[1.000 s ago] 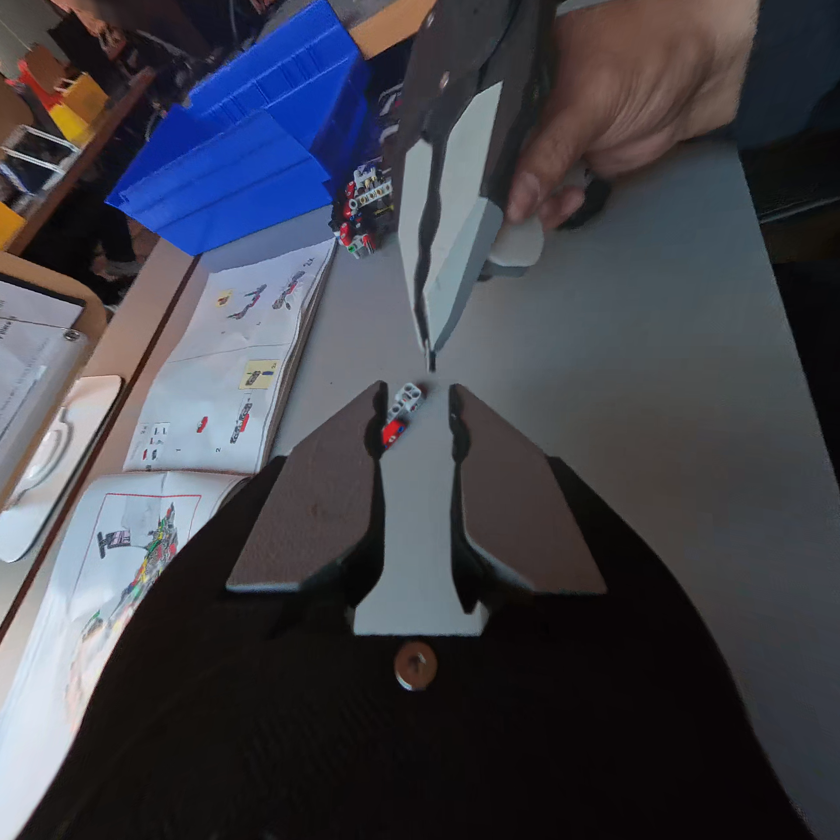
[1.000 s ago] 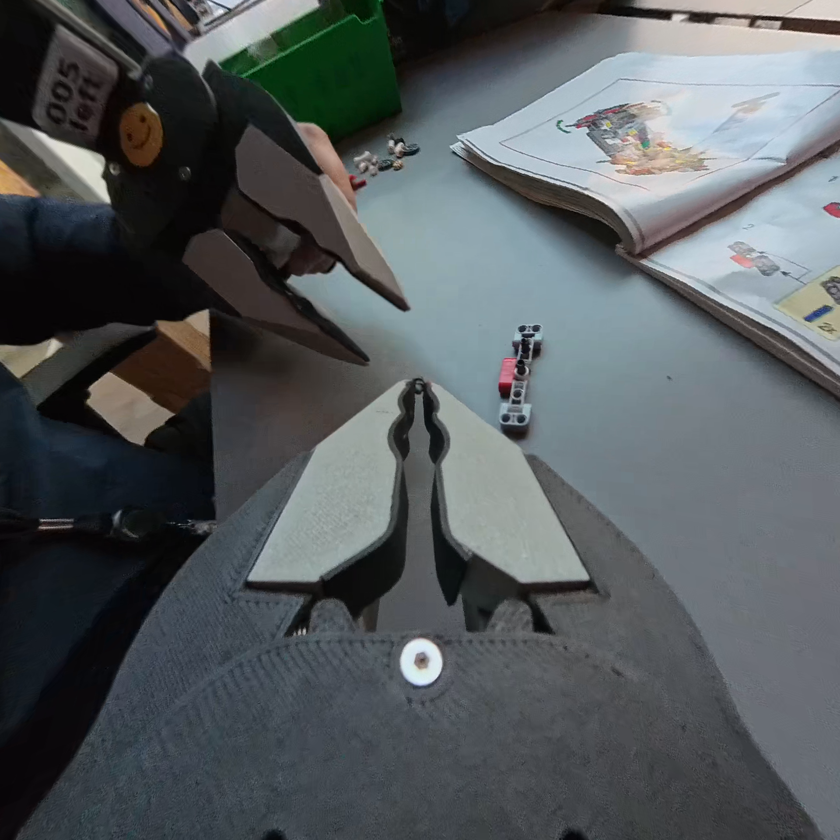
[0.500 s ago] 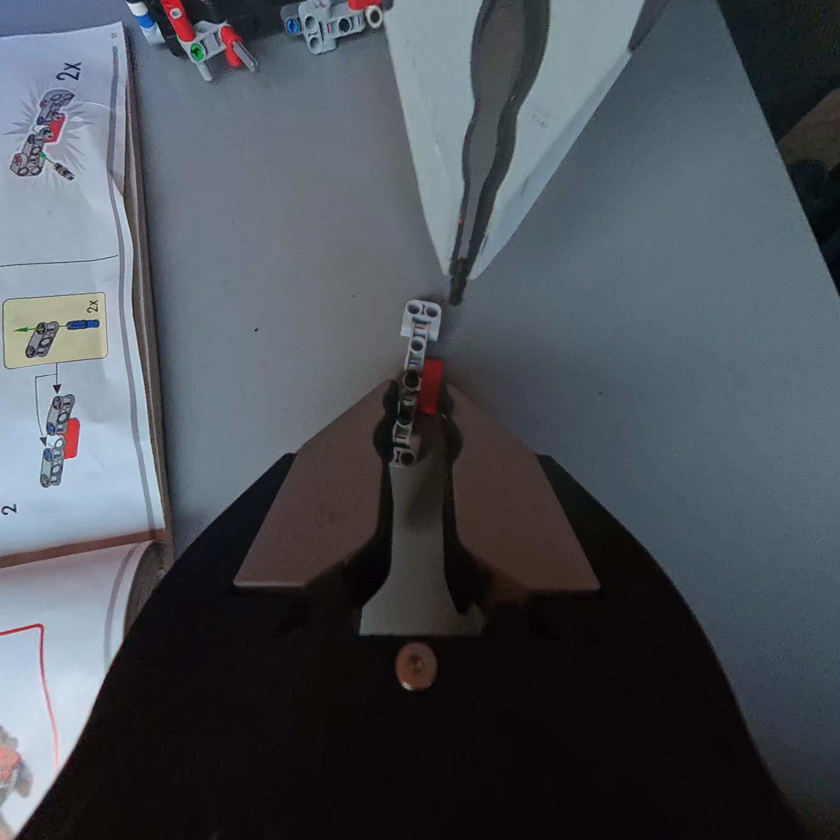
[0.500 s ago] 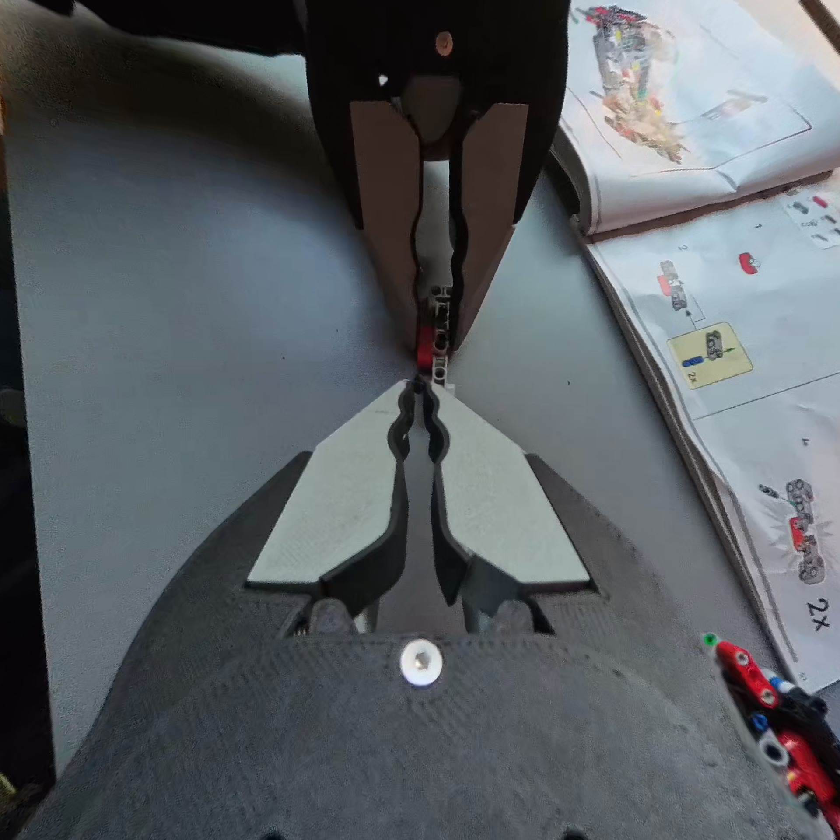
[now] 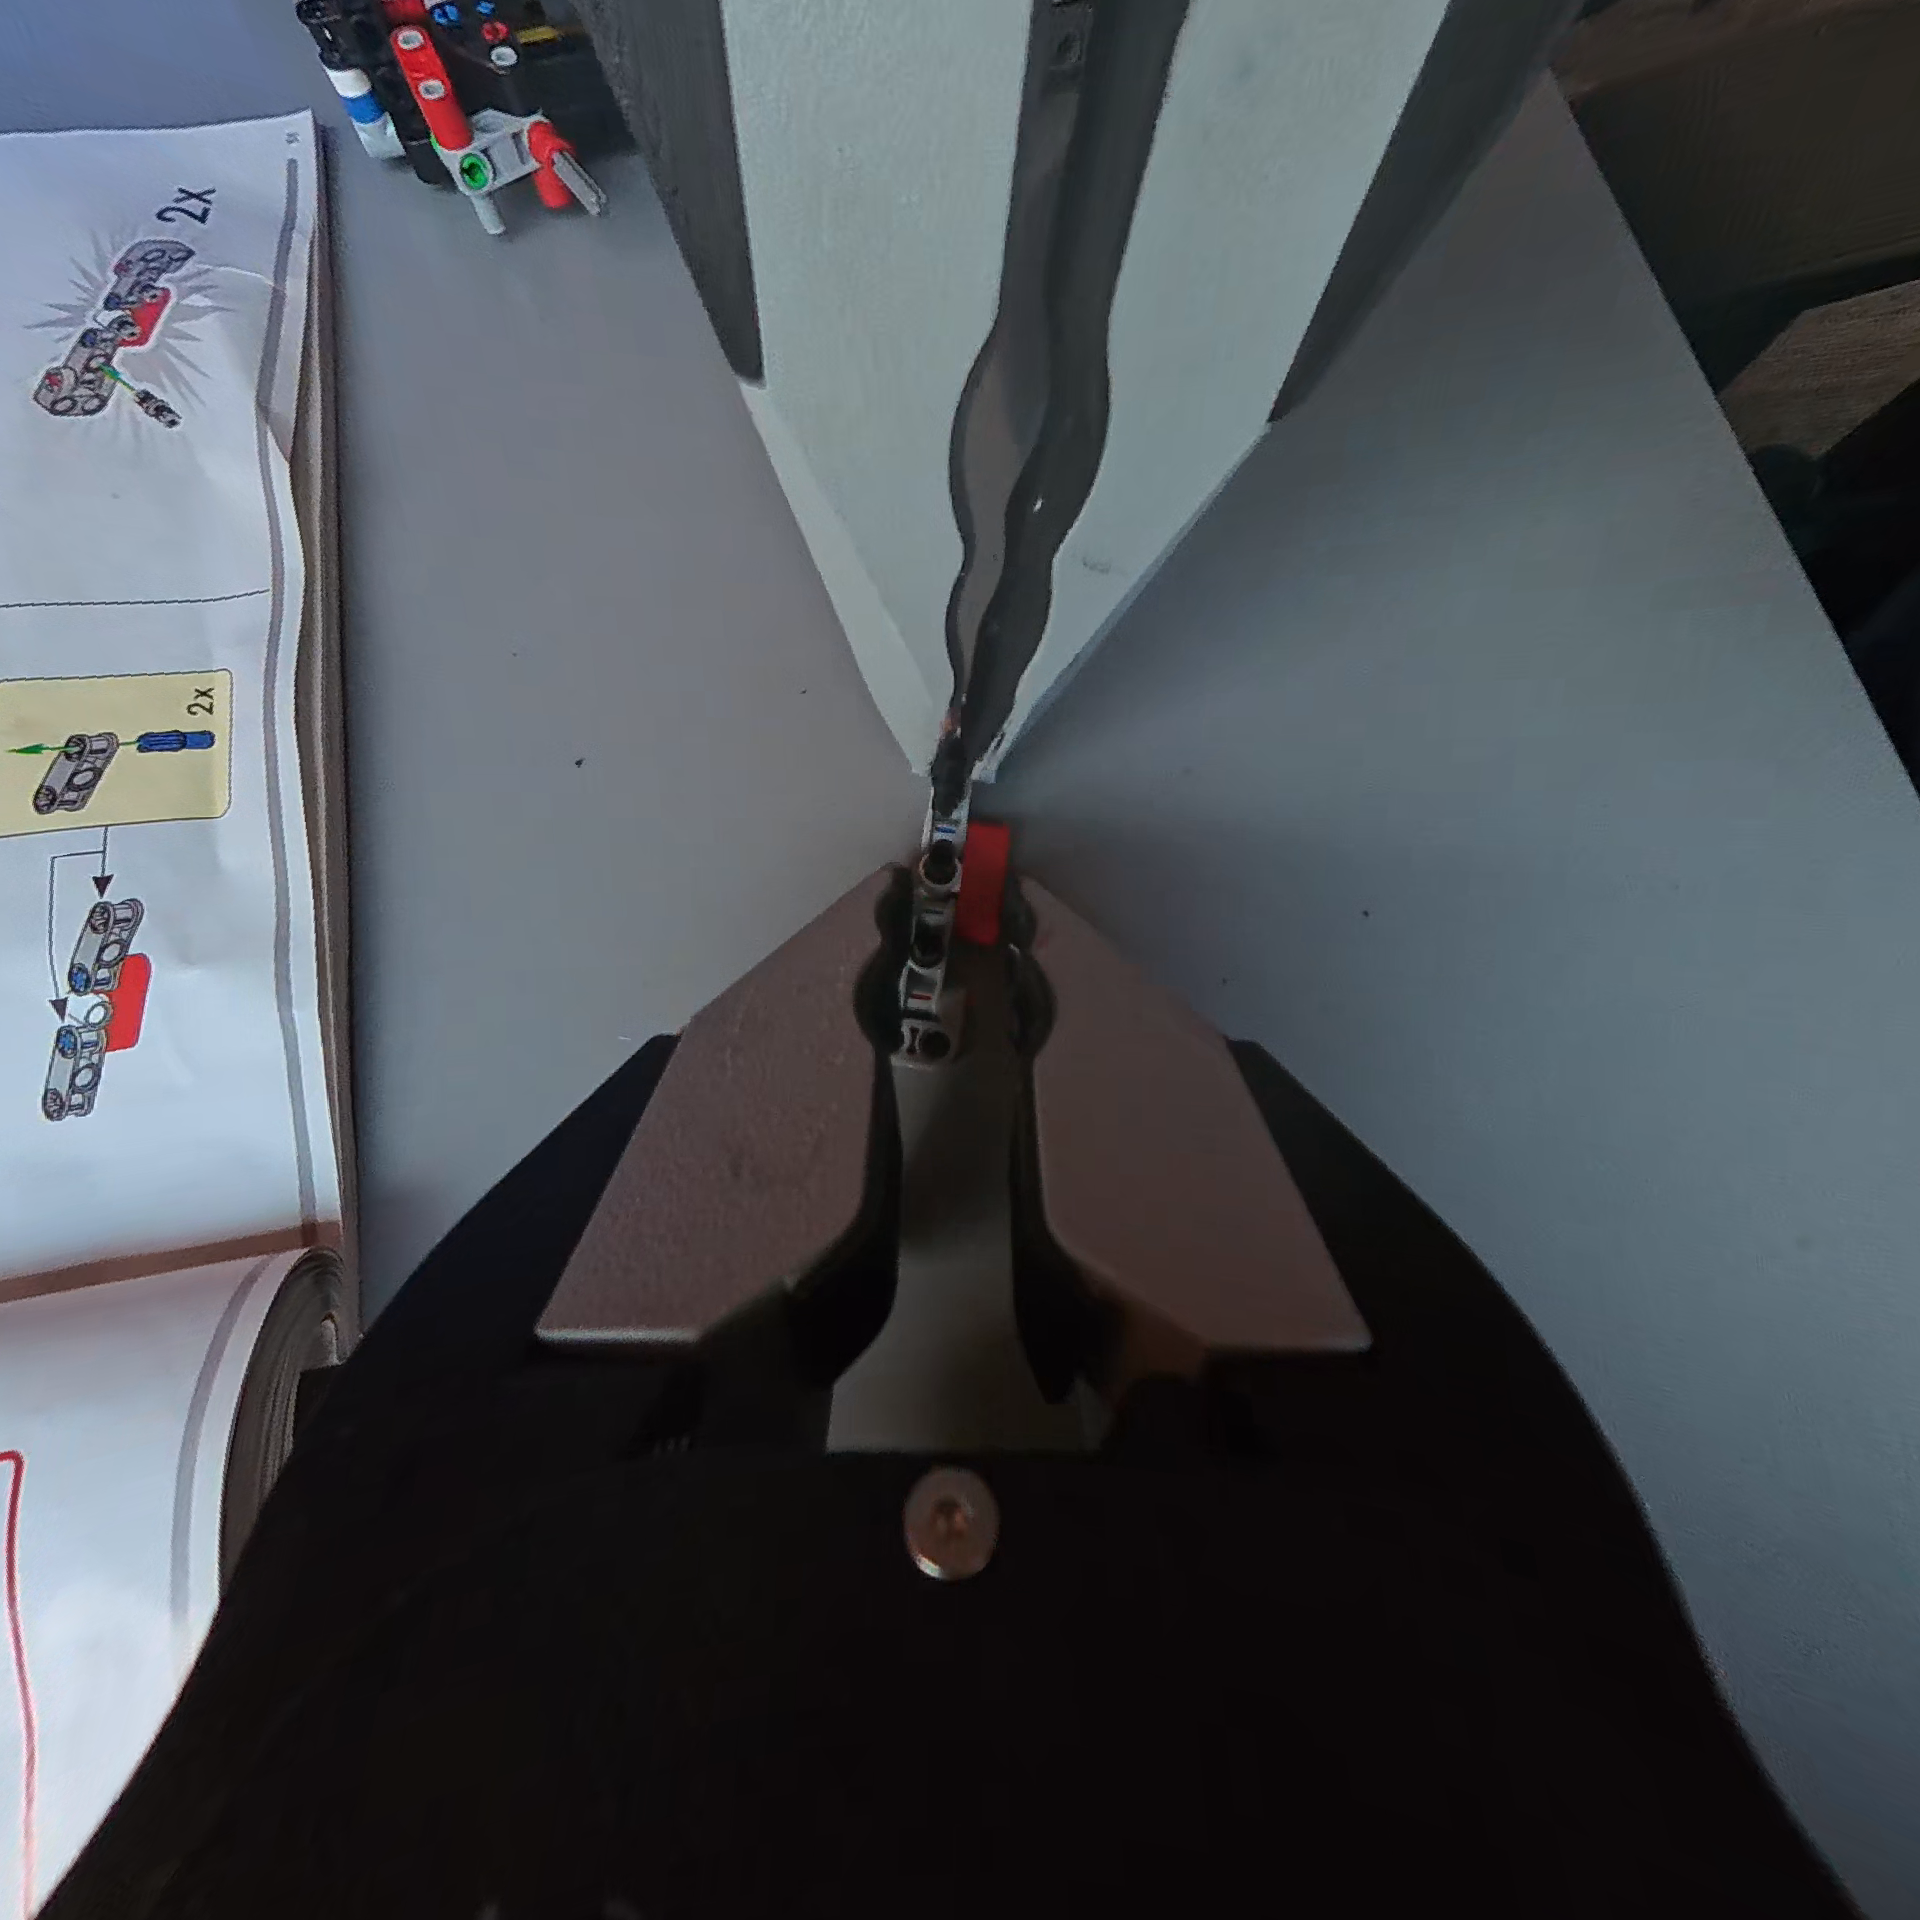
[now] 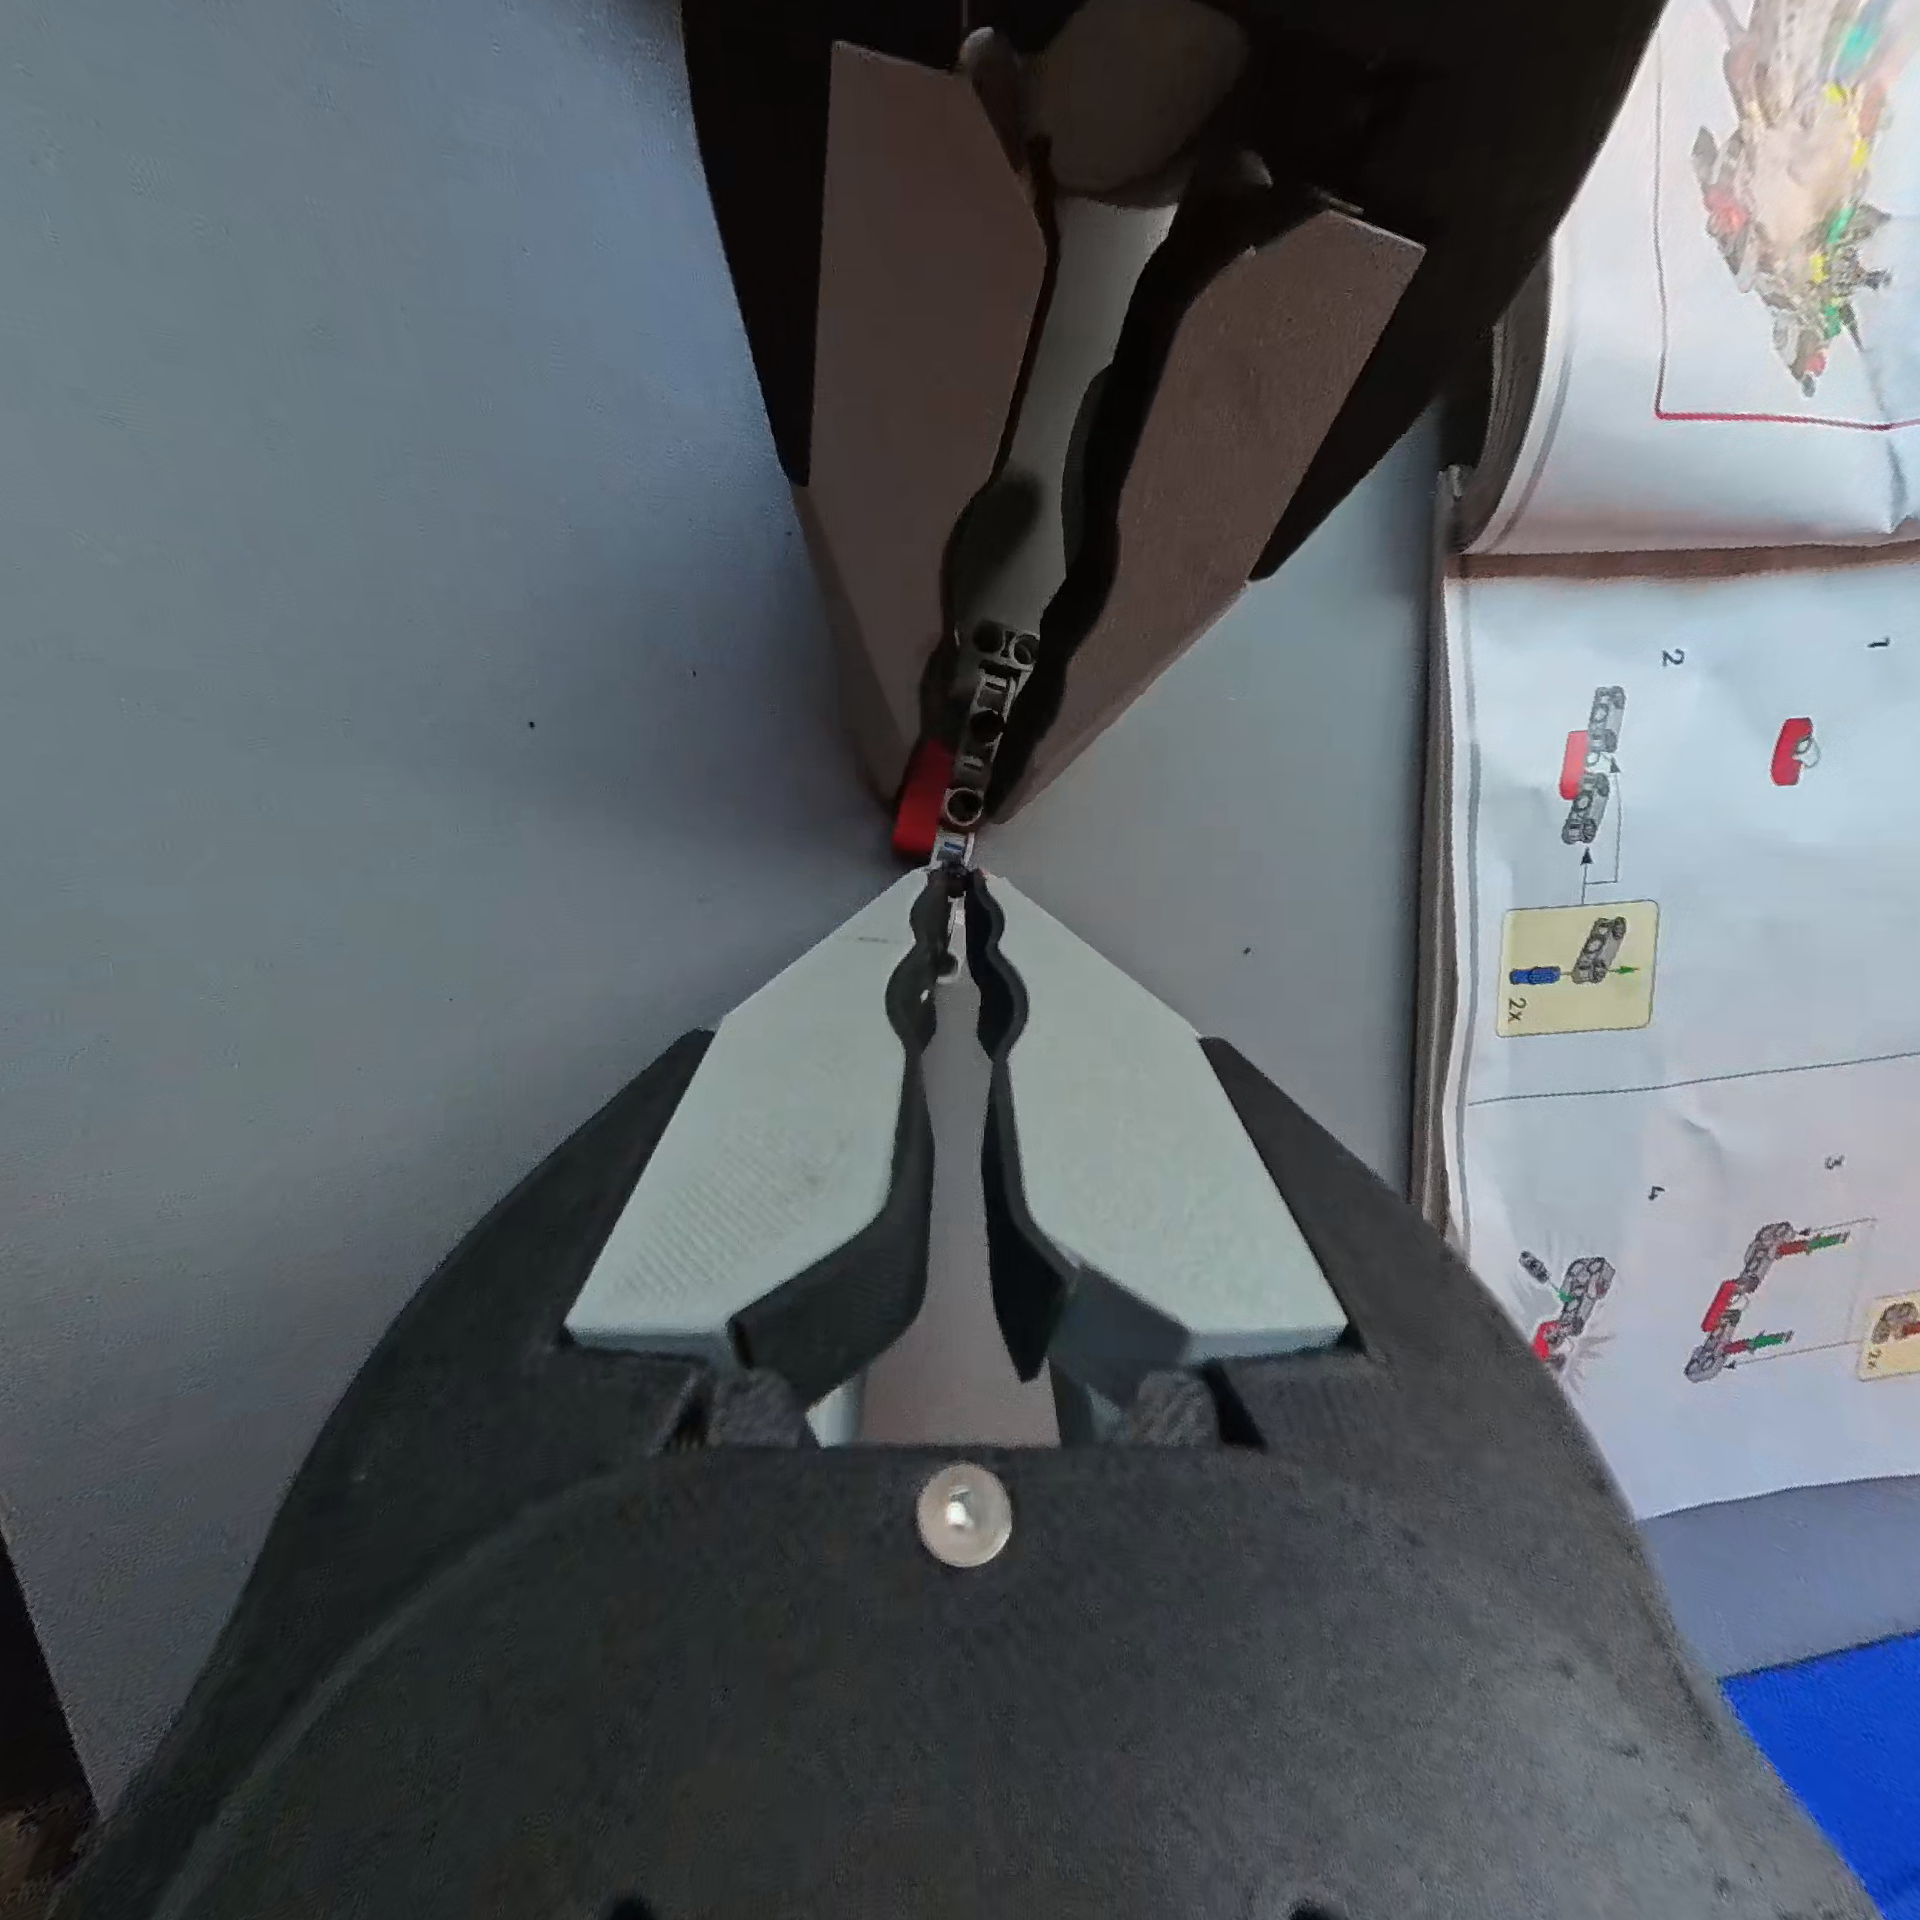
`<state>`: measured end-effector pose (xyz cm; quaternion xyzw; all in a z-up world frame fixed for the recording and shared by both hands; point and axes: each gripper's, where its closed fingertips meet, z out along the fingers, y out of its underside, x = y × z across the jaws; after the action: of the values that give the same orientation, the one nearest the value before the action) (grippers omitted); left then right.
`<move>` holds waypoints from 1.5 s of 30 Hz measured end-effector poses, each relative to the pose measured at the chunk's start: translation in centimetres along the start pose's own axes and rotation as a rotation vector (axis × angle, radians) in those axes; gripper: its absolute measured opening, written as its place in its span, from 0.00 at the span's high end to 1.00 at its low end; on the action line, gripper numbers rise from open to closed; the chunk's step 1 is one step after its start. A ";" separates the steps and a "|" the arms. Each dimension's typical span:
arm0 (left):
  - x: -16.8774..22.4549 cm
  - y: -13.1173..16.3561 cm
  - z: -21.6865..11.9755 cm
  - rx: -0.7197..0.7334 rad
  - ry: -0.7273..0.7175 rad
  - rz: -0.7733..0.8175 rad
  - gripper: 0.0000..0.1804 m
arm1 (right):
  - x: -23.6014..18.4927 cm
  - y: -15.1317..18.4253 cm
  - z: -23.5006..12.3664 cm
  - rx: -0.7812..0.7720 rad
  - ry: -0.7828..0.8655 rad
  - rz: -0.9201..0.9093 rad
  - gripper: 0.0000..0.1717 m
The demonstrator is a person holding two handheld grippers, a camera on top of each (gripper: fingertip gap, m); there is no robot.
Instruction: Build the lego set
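My left gripper (image 5: 951, 883), with brown fingers, is shut on a small assembly of grey beams (image 5: 935, 945) with a red piece (image 5: 982, 883) on its side. The assembly runs along the fingers and its far end sticks out past the tips. My right gripper (image 6: 951, 878), with pale grey fingers, faces the left one tip to tip. It is shut on a small black pin (image 6: 950, 881), which touches the free grey end of the assembly (image 6: 987, 717). The right gripper also shows in the left wrist view (image 5: 961, 764), and the left gripper in the right wrist view (image 6: 956, 800).
An open instruction booklet (image 5: 135, 727) lies on the grey table (image 5: 1455, 935) beside the grippers; it also shows in the right wrist view (image 6: 1683, 935). A partly built model of black, red and grey parts (image 5: 468, 104) stands beyond it. A blue bin corner (image 6: 1829, 1787) is near the right wrist. Less than 4 cm separates the two grippers' tips.
My left gripper came down over the assembly on the table and closed on it. My right gripper, shut throughout, moved in until its pin tip met the assembly's free end.
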<state>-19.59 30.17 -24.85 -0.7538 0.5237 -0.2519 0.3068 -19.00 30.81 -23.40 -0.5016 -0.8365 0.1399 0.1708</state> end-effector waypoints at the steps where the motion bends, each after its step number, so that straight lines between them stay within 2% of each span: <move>1: 0.0 0.0 0.0 0.000 -0.002 0.001 0.92 | 0.0 0.0 0.0 -0.021 -0.005 -0.009 1.00; 6: 0.0 0.0 0.0 0.002 0.002 -0.004 0.92 | -0.1 0.4 -0.1 -0.104 -0.023 -0.052 0.99; 11: 0.0 0.0 0.0 0.001 0.000 -0.004 0.92 | -0.2 0.3 0.0 -0.099 -0.026 -0.065 1.00; 19: -0.1 -0.1 0.0 0.003 0.013 -0.032 0.92 | -0.2 0.4 0.0 -0.162 -0.028 -0.285 1.00; 23: -0.2 -0.2 0.1 0.006 0.006 -0.044 0.92 | -0.3 0.0 0.4 -0.176 -0.064 -0.269 0.99; 27: -0.3 -0.2 0.1 0.005 -0.008 -0.040 0.92 | -0.2 0.1 0.5 -0.106 -0.073 -0.160 1.00; 34: -0.5 -0.2 0.1 0.006 -0.010 -0.055 0.92 | 0.3 0.3 0.3 0.171 -0.078 0.222 1.00; 37: -0.5 -0.2 0.1 0.006 -0.007 -0.057 0.92 | 0.3 0.4 0.1 0.266 -0.059 0.321 1.00; 39: -0.5 -0.2 0.1 0.006 -0.009 -0.055 0.92 | 0.3 0.5 0.1 0.266 -0.019 0.300 1.00; 45: -0.5 -0.2 0.1 0.007 -0.008 -0.057 0.92 | 0.2 0.7 -0.1 0.138 0.147 0.026 1.00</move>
<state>-19.53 30.70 -24.82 -0.7683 0.5000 -0.2594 0.3040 -18.49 31.36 -23.61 -0.5081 -0.8035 0.1622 0.2642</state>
